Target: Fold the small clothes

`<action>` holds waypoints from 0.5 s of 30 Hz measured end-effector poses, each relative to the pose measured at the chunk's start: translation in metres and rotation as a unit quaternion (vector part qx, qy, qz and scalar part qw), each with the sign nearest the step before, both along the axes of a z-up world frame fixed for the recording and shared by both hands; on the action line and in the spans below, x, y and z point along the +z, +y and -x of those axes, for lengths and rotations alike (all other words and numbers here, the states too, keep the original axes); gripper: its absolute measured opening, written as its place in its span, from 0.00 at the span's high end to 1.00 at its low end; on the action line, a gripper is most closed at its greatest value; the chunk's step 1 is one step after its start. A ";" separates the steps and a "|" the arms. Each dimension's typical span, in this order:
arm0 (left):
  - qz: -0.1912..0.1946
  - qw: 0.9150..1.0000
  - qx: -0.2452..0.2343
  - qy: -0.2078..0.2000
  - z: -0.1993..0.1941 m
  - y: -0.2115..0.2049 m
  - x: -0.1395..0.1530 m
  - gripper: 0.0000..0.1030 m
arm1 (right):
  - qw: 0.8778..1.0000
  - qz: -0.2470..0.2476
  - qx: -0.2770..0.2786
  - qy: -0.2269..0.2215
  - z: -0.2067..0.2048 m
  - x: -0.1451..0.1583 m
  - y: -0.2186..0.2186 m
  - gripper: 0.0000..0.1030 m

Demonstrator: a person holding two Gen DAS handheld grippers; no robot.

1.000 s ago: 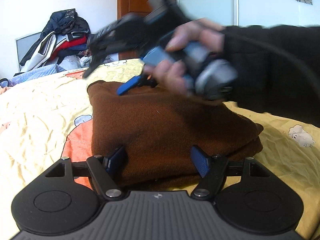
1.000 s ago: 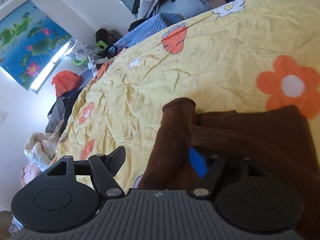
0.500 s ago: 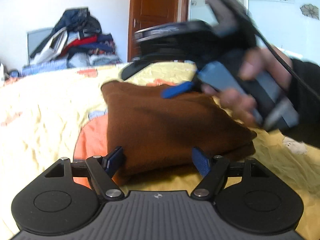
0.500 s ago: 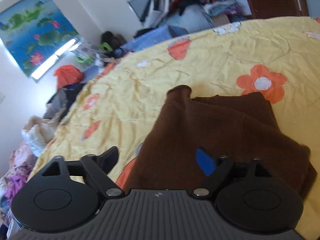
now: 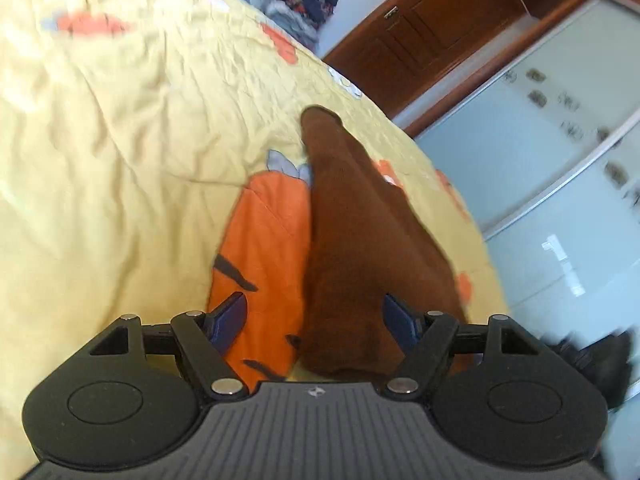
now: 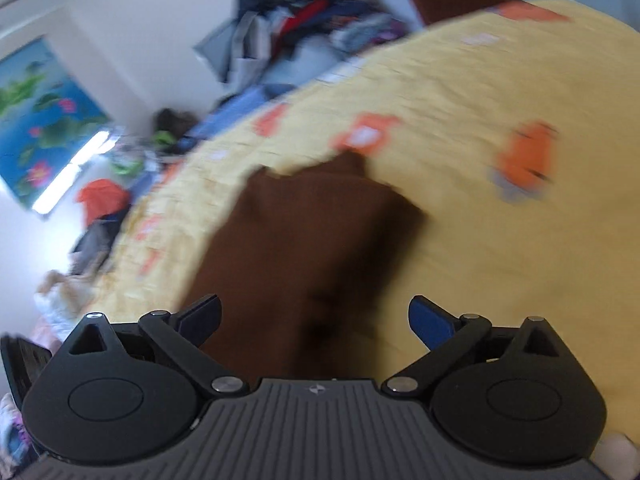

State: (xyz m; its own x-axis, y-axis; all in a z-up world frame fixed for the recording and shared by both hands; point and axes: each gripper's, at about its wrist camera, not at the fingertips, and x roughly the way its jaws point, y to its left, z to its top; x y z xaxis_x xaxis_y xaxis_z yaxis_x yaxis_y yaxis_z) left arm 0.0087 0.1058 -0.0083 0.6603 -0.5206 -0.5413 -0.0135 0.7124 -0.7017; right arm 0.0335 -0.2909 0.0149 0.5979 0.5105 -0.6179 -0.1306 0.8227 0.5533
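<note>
A folded brown knit garment (image 5: 360, 240) lies on the yellow flowered bedspread (image 5: 120, 120). In the tilted left wrist view my left gripper (image 5: 316, 312) is open just over the garment's near end. One blue pad hangs above an orange print and the other sits by the cloth's right edge. In the blurred right wrist view the same brown garment (image 6: 312, 232) rests on the bedspread (image 6: 480, 240). My right gripper (image 6: 316, 312) stands very wide above its near edge; its jaws are closing, the cloth lies below and between them, and neither pad presses on it.
A heap of clothes (image 6: 304, 12) is piled against the far wall beyond the bed. A wooden door (image 5: 432, 32) and a pale sliding wardrobe (image 5: 540, 160) stand on the right. More clothes (image 6: 100, 200) lie beside the bed under a lotus picture (image 6: 36, 120).
The right gripper and the hand on it have left the left wrist view. The left view has rolled sharply. The right gripper has drawn back from the garment and its jaws stand wider.
</note>
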 end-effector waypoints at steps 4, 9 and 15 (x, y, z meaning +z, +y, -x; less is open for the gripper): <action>0.008 0.998 -0.054 0.031 -0.020 -0.028 -0.008 0.71 | 0.996 -0.058 0.050 0.035 -0.006 -0.022 0.013 0.15; -0.016 0.998 -0.058 0.026 -0.004 -0.038 0.005 0.84 | 0.994 -0.027 0.094 0.045 -0.015 -0.025 0.034 0.75; -0.100 0.994 -0.053 -0.002 0.023 -0.040 0.014 0.76 | 0.994 -0.021 0.100 0.032 -0.005 -0.024 0.025 0.71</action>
State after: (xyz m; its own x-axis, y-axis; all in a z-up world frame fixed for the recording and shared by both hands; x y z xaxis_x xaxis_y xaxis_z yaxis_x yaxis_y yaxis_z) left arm -0.0145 0.0660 0.0061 0.6100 -0.4689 -0.6388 0.0707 0.8352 -0.5454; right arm 0.0387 -0.2662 -0.0088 0.4421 0.6411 -0.6273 -0.2533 0.7601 0.5984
